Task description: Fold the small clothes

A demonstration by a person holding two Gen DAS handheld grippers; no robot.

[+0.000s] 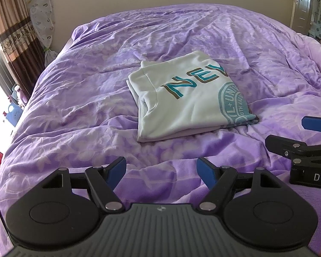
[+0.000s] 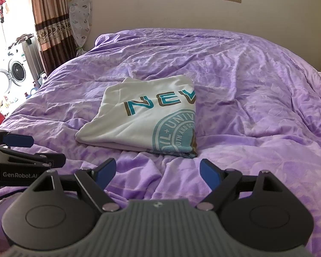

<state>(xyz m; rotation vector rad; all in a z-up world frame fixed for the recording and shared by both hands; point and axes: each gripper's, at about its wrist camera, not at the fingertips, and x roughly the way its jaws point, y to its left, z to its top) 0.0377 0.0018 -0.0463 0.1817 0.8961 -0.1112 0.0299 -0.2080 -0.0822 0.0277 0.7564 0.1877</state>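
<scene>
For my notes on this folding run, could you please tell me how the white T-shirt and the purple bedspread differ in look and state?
The white T-shirt is folded into a compact, fairly smooth rectangle; the purple bedspread lies spread out and heavily wrinkled. The T-shirt carries teal and brown lettering and a round teal emblem; the bedspread has only a faint pale pattern. The T-shirt lies on top, the bedspread underneath. Neither is touched by a gripper.

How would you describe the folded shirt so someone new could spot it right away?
Look at the big bed with the wrinkled purple cover. Near its middle lies the folded white shirt, the only garment there, with teal lettering and a round teal seal.
</scene>
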